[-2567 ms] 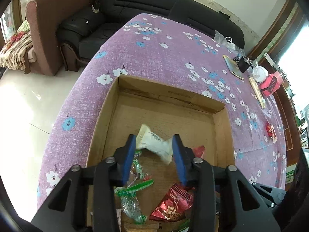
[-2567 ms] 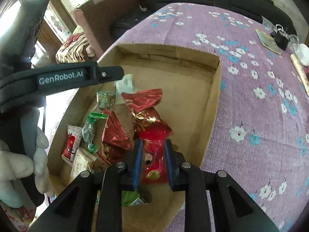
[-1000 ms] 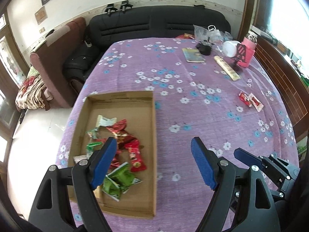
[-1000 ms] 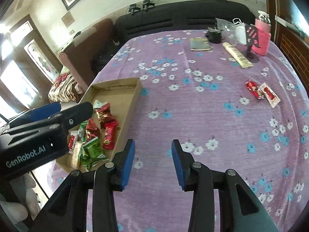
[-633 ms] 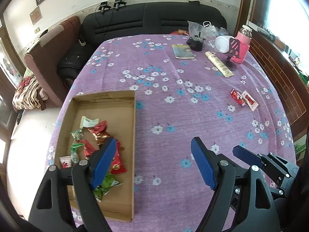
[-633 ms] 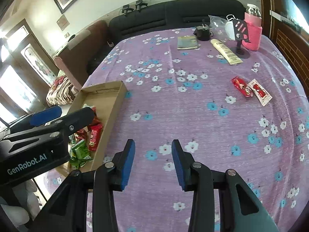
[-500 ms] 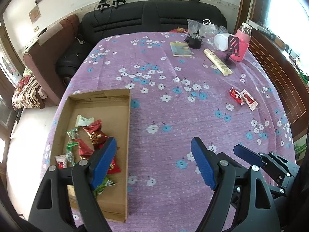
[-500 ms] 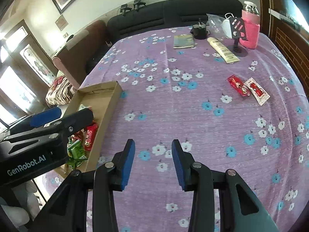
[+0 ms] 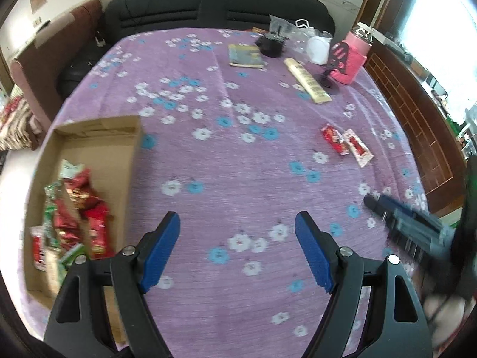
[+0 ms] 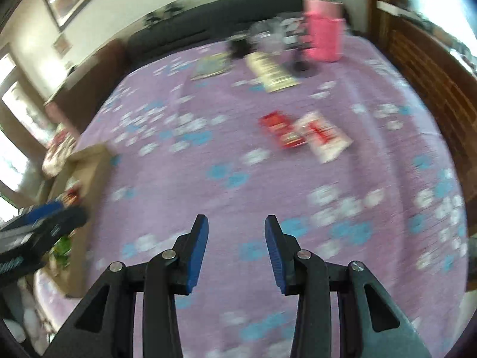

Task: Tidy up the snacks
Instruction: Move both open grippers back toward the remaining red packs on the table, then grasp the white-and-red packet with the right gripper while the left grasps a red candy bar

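The left hand-held gripper [image 9: 237, 250] stands released at the bottom of the left wrist view, its blue pads far apart with only the flowered purple tabletop [image 9: 238, 161] between them. The right hand-held gripper [image 10: 235, 249] is also released and empty, its pads set closer together over bare cloth at the bottom of the right wrist view.

The cardboard box [image 9: 98, 152] lies at the left edge of the left wrist view, its lower corner hidden behind the left hand-held gripper's black frame. Inside it, a heap of snacks [image 9: 74, 208] in red, green and white wrappers lies against the left wall; they overlap too much to count. In the right wrist view the box is only a blurred strip at the left edge, partly covered by the other tool.

Two loose packets remain on the cloth, touching each other: a red snack packet [image 9: 335, 140] and a white snack packet [image 9: 357, 148], at the centre right of the left wrist view and upper centre of the right wrist view. Their print is unreadable.

At the top of the frame stand a pink bottle [image 9: 354, 56], a long cream box [image 9: 307, 82] and a flat booklet [image 9: 245, 56]. The right wrist view is motion-blurred throughout.
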Demonstrator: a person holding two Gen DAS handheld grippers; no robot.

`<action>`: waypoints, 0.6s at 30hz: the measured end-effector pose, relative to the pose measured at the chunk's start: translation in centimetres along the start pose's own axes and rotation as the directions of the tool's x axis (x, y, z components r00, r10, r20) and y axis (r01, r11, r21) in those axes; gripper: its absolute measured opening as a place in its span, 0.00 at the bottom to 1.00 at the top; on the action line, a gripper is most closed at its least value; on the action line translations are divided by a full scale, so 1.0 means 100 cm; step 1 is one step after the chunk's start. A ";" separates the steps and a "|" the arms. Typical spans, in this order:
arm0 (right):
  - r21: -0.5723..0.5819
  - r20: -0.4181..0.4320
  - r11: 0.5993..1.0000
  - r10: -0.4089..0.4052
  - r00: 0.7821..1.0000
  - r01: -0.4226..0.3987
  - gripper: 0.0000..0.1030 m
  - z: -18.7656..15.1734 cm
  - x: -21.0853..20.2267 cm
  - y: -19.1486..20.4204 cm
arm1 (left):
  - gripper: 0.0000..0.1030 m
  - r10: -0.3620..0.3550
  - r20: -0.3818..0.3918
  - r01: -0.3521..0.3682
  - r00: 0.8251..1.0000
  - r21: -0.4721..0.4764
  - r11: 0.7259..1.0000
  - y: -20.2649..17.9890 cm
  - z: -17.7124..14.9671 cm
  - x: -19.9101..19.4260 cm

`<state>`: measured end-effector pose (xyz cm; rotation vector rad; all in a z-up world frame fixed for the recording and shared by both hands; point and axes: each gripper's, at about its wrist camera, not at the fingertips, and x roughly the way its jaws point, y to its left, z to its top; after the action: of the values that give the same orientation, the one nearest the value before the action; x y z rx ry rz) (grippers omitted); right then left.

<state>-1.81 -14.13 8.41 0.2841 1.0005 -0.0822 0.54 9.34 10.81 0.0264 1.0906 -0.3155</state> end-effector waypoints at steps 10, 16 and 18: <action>-0.035 0.028 0.998 -0.051 0.998 0.052 0.41 0.061 0.045 -0.075 | 0.77 -0.157 -0.052 0.150 0.986 -0.118 0.982 -0.032 0.031 0.052; -0.131 -0.018 0.991 0.012 1.000 -0.014 0.41 0.073 0.075 -0.066 | 0.77 -0.182 -0.062 0.172 0.981 -0.134 0.976 -0.053 0.053 0.083; -0.156 -0.033 0.987 0.022 0.999 -0.027 0.41 0.075 0.084 -0.060 | 0.77 -0.177 -0.062 0.168 0.982 -0.132 0.977 -0.056 0.059 0.089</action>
<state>7.63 -21.43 3.97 0.1544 1.0281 0.0235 7.93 0.87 6.53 -0.1718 1.1863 -0.4031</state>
